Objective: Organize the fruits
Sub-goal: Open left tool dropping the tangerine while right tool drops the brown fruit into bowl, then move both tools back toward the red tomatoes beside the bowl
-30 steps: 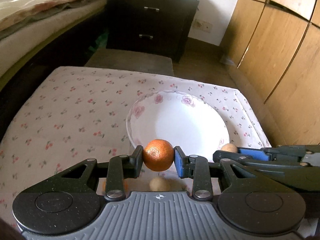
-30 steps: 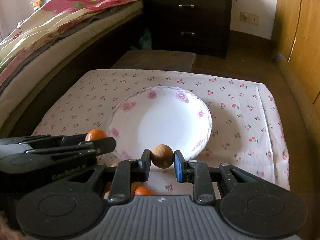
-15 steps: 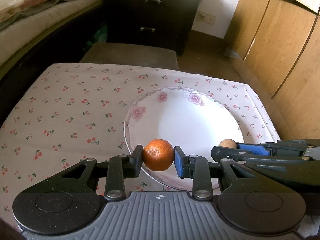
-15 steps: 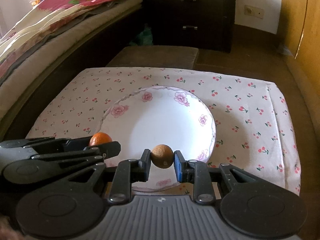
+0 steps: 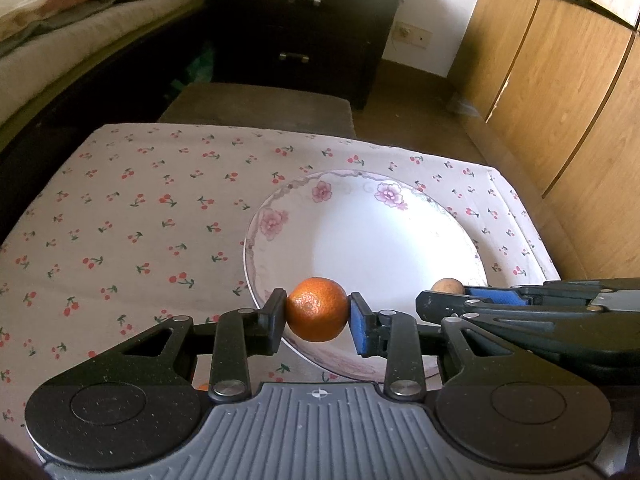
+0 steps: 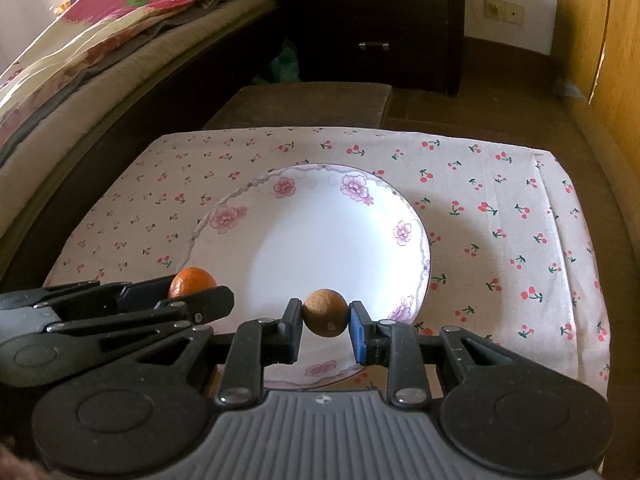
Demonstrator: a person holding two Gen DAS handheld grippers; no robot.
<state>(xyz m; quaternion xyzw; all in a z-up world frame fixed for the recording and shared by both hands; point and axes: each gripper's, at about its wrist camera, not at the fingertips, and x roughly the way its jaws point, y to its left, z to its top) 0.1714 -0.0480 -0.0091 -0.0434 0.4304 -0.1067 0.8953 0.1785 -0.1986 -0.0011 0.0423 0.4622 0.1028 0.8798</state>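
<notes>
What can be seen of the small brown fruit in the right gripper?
The brown fruit is small, roundish and dull tan with a matte, slightly rough skin and a pale dot low on its front. The right gripper is shut on it, one pad pressed to each side, holding it in the air above the near rim of the floral plate, apart from the plate. In the left wrist view only its top shows behind the right gripper's fingers.
</notes>
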